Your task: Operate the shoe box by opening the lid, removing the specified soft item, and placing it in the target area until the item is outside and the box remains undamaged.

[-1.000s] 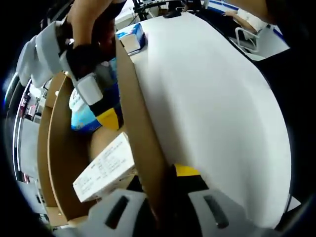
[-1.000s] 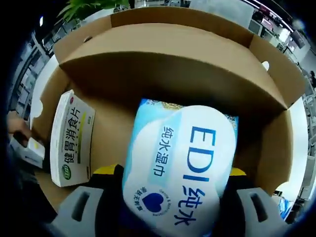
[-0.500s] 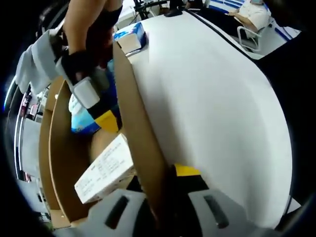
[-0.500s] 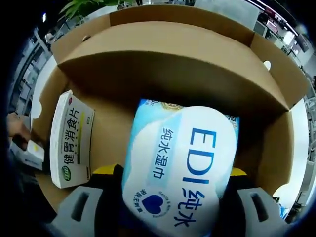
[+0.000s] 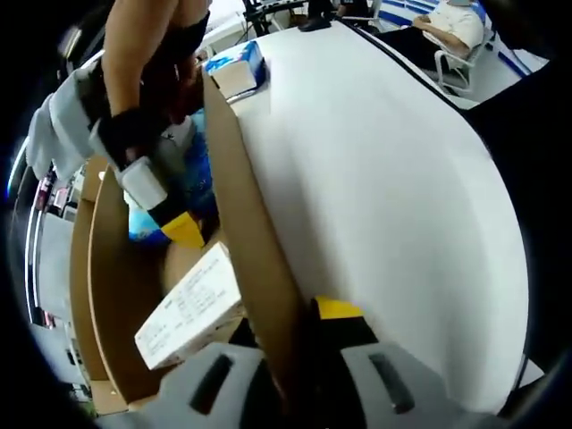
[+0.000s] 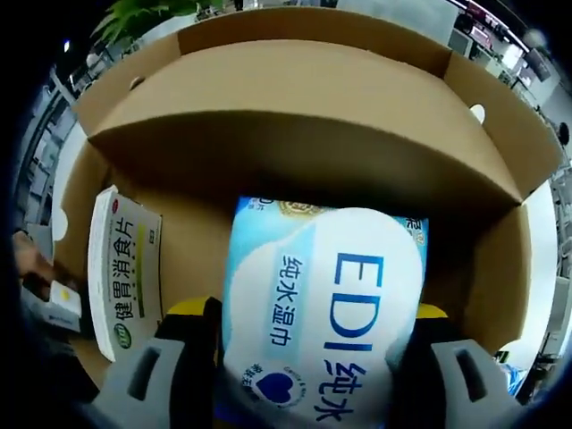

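Wipes pack point(image 6: 322, 313), blue and white, soft, filling lower centre of the right gripper view, sitting inside the box point(image 6: 295, 107) with its near end between the jaws. Right gripper point(image 6: 313, 357) pinching the pack from both sides, jaws spread to its width and pressing on the wrapper. Same pack point(image 5: 161, 210) peeking out blue at upper left of the left gripper view, that gripper point(image 5: 156, 192) reaching down onto it from above, a hand point(image 5: 147, 63) behind.

Small carton point(image 6: 121, 268) lying just beside the pack, at left of the frame, on the box floor; also showing lower left in the left gripper view point(image 5: 192, 304). Lid point(image 6: 313, 27) standing open across the top of the frame.

Left gripper point(image 5: 295, 375) at bottom centre, jaws pressed onto the box wall point(image 5: 250, 232), steadying it. White table point(image 5: 384, 197) spreading to the right, another pack point(image 5: 234, 63) at the top.

Step in hand, by judgement: lifting the pack out. Doing it well likely meaning rising straight, keeping clear of the carton and the cardboard edges, squeezing only enough to hold the soft wrapper, and keeping the wall pinned so the box neither tips nor tears.
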